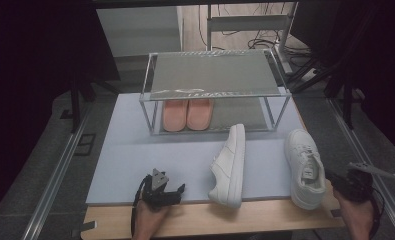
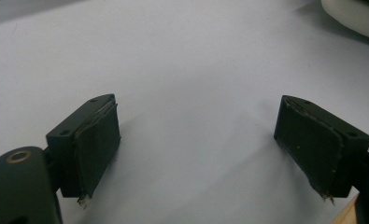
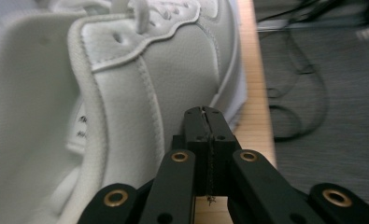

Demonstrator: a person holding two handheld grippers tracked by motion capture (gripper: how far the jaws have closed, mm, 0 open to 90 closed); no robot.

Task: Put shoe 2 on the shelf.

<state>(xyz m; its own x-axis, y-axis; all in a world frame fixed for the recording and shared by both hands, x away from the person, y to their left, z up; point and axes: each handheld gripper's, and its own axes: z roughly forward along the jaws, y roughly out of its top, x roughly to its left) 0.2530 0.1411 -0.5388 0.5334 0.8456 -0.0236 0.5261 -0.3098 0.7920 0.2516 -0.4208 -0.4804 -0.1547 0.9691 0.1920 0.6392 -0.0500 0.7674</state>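
Observation:
Two white sneakers lie on the pale mat [image 1: 135, 155]. One white sneaker [image 1: 230, 167] is tipped on its side near the middle front. The other white sneaker [image 1: 305, 167] stands upright at the right front. My right gripper [image 1: 342, 184] is shut and empty, just behind that shoe's heel; in the right gripper view its tips [image 3: 205, 114] sit close to the heel [image 3: 140, 93], and contact cannot be told. My left gripper [image 1: 177, 190] rests open on the mat at the front left, pads [image 2: 98, 140] wide apart with nothing between them.
A two-tier metal shoe rack [image 1: 215, 90] stands at the back of the mat, with a pair of pink slippers [image 1: 187, 114] on its lower shelf. The wooden table edge [image 1: 235, 217] runs along the front. Cables [image 3: 294, 93] lie on the grey floor at the right.

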